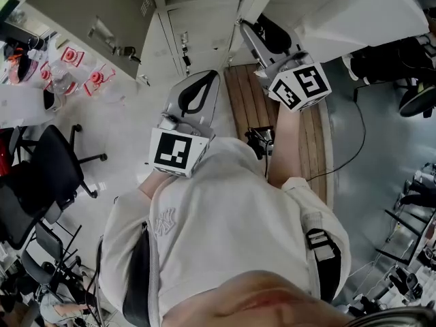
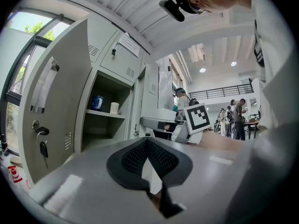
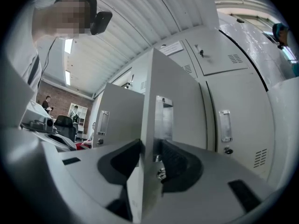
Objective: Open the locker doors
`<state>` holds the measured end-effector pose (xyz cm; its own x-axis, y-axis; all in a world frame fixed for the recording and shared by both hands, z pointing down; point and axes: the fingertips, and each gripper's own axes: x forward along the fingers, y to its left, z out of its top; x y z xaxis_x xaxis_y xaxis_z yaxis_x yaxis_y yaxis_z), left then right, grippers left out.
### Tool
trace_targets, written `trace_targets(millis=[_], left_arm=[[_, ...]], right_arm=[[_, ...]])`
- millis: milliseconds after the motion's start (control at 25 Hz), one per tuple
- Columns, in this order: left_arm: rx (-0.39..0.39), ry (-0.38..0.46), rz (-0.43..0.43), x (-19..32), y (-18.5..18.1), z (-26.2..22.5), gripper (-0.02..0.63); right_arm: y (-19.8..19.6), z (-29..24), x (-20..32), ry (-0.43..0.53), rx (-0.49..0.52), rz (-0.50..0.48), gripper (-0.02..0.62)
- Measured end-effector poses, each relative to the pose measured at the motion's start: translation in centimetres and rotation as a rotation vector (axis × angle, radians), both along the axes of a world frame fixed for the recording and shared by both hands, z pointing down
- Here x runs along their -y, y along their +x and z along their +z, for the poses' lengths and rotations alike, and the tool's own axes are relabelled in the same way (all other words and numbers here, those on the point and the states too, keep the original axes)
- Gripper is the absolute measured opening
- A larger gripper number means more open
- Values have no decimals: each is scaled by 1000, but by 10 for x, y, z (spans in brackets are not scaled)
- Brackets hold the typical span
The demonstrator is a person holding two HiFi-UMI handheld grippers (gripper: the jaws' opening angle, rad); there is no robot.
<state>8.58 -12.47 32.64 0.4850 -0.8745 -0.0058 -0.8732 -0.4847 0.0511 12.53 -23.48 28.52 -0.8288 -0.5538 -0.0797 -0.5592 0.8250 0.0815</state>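
**Head view:** Left gripper (image 1: 204, 82) held back from the locker bank (image 1: 197, 22), right gripper (image 1: 246, 34) reaching in at the bank's front, further to the right. One grey door (image 1: 75, 9) already swung wide at the bank's left end.

**Left gripper view:** Jaws drawn together on nothing, pointed level towards the bank. Open compartment (image 2: 105, 125) in the bank, with a blue cup (image 2: 97, 102) and a white cup (image 2: 114, 108) on its shelf. Key (image 2: 43, 148) hanging from the swung door's lock.

**Right gripper view:** Second locker door (image 3: 150, 125) seen edge-on, standing out from the bank between the parted jaws. Pads close on either side of its free edge, apparently not pinching. Handle (image 3: 163, 118) on the face turned towards the bank's closed doors (image 3: 233, 120).

**Step in hand, by the look of it:** Swinging this door clear of the bank. Best done by carrying the edge along its arc round the hinge rather than pulling straight out. Worth keeping the pads square to the sheet metal to avoid slipping off, and the idle left gripper out of the door's sweep.
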Motion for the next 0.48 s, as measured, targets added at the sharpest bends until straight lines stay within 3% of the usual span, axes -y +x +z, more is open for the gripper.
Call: trace_targets(millis=[160, 480], left_arm=[[0, -4, -11, 1, -2, 0, 2], [-2, -3, -31, 2, -6, -1, 2]], right_arm=[[-1, 1, 1, -19, -27, 59, 115], [15, 1, 6, -21, -78, 300, 116]])
